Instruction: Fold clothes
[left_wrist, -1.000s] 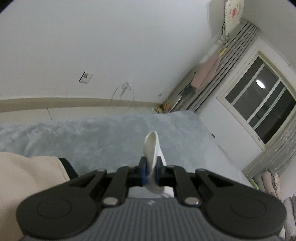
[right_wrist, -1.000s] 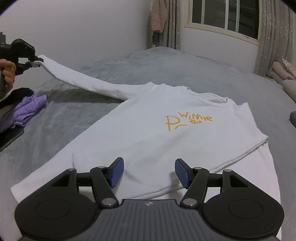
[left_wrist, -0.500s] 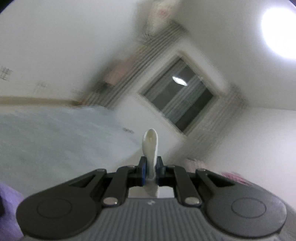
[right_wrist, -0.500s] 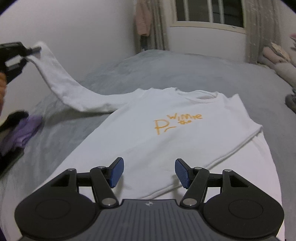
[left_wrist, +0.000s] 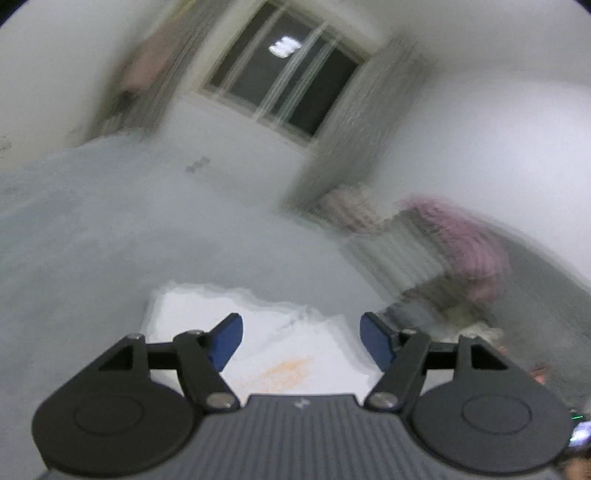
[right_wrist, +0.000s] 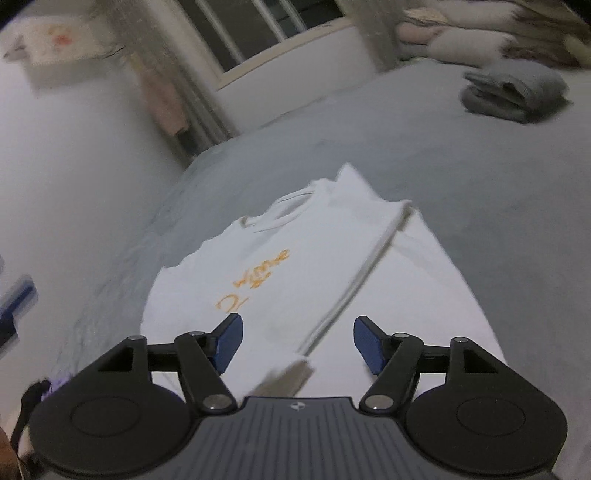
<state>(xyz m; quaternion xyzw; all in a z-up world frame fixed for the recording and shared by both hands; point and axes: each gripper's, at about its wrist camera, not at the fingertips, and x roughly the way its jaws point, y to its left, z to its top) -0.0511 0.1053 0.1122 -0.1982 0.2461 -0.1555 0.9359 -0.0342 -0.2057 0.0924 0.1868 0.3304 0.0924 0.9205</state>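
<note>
A white long-sleeved shirt (right_wrist: 332, 251) with orange lettering (right_wrist: 255, 282) lies flat on the grey bed (right_wrist: 498, 192). One sleeve (right_wrist: 354, 291) is laid across its front, and the cuff ends just ahead of my right gripper (right_wrist: 297, 341). That gripper is open, low over the shirt's near edge, holding nothing. The left wrist view is blurred by motion. In it my left gripper (left_wrist: 301, 341) hangs open and empty above the shirt (left_wrist: 258, 328), over the orange print (left_wrist: 280, 373). A blue pad of the left gripper (right_wrist: 18, 299) shows at the left edge.
A folded grey garment (right_wrist: 513, 92) lies at the far right of the bed, with stacked pillows (right_wrist: 461, 33) behind it. Pink and grey clothes (left_wrist: 461, 240) are heaped to the right. Purple clothing (right_wrist: 51, 384) peeks out at the near left. A window (left_wrist: 284, 70) and curtains stand beyond.
The left gripper has opened and let go of the sleeve, which now lies across the shirt. Both grippers swung round, and the right one came closer over the shirt.
</note>
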